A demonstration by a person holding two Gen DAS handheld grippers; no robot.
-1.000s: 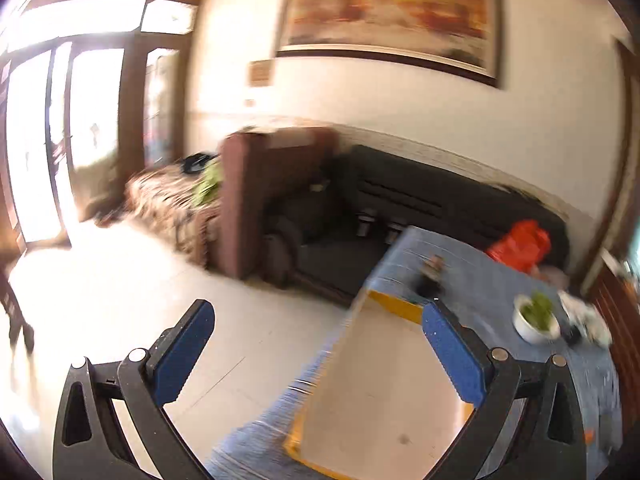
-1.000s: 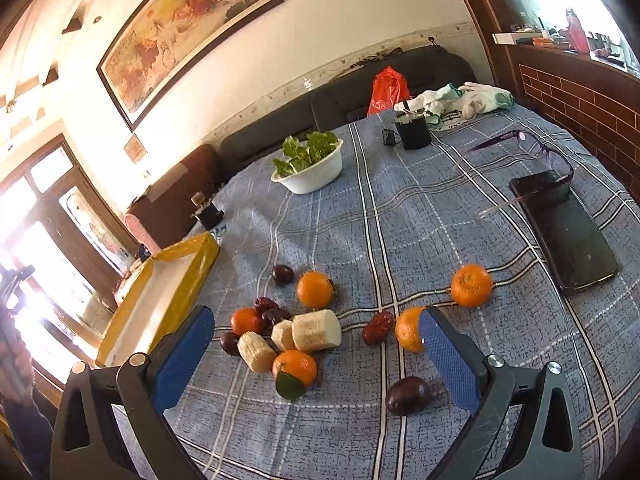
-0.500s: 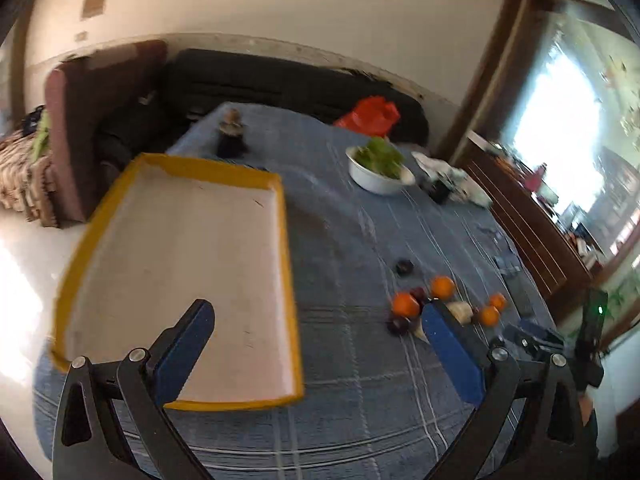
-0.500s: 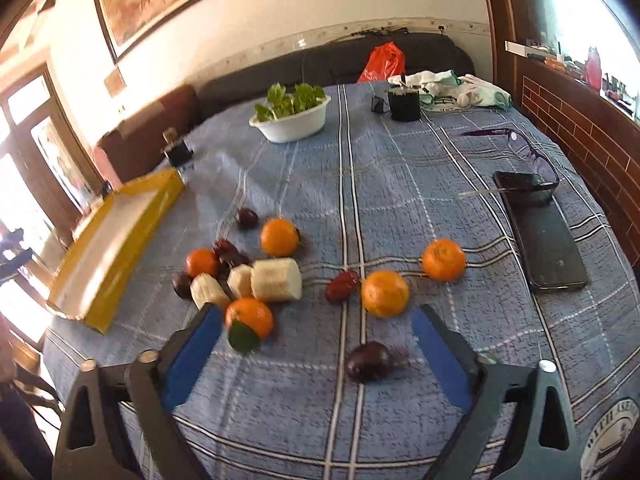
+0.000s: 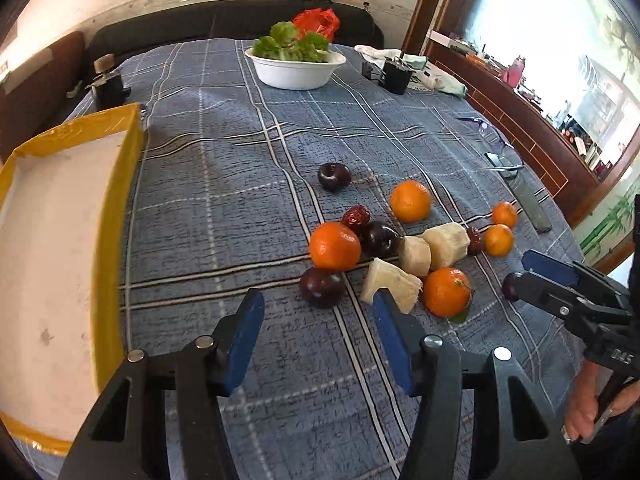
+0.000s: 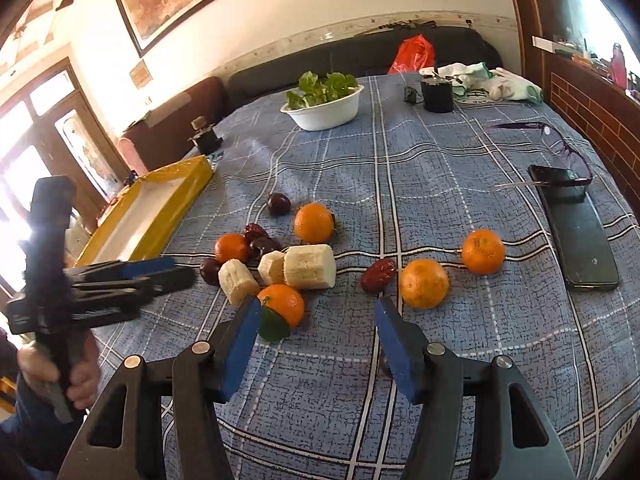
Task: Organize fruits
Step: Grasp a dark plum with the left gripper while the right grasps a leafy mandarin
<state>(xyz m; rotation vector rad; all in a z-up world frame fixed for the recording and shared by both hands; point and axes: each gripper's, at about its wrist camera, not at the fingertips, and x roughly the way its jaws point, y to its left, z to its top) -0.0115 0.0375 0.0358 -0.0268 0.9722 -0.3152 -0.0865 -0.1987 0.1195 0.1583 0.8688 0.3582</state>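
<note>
While the nearest banana piece (image 5: 390, 283) lies long axis slanting up-right, both the left gripper (image 5: 318, 318) and right gripper (image 6: 314, 322) have just been closing, empty, the left newly swung over from the tray (image 5: 120, 184).

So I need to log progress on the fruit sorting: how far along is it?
Nothing looks done: the yellow tray holds nothing. Nothing is in hand either; the left gripper and right gripper have just been closing, with no fruit between the jaws. All is left: oranges, plums, dates and white chunks lie loose on the tablecloth.
</note>
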